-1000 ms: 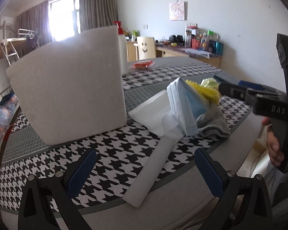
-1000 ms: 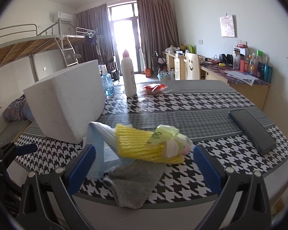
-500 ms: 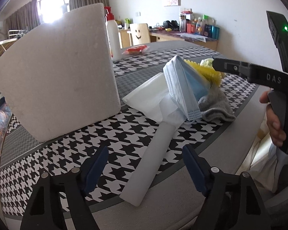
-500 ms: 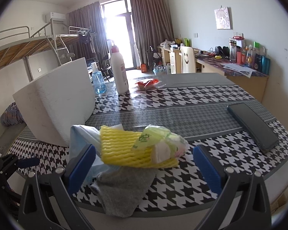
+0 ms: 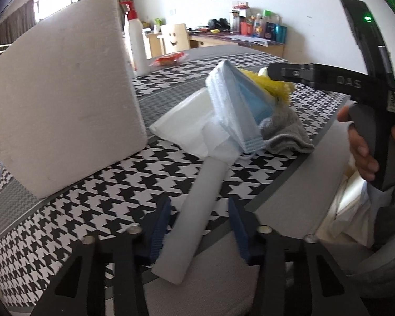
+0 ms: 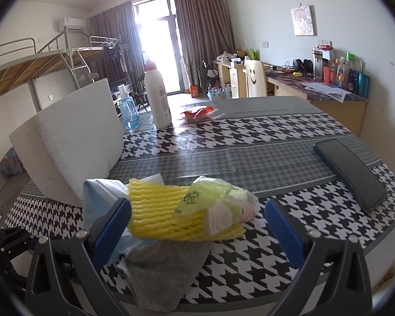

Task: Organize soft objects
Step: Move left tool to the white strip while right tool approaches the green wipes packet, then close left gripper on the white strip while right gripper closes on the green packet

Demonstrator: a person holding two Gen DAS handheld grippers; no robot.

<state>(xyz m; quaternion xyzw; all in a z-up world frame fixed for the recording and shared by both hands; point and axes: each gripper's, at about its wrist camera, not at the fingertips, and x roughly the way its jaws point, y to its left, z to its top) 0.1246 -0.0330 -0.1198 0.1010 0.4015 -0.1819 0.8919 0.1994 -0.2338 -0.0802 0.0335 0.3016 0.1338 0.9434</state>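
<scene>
Beside the foam block [image 5: 63, 100], the left gripper [image 5: 200, 226] is straddling the white roll [image 5: 194, 210], jaws apart; the right gripper [image 6: 197, 226] is gaping around the yellow netting [image 6: 166, 210].

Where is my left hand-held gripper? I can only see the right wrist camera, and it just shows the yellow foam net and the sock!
Observer: Your left hand-held gripper is open at the table's near edge, with a white foam tube between its fingers.
Operator: What is the tube's other end doing?
Observer: It is tucked under a crumpled white sheet, right below the blue face mask.
</scene>
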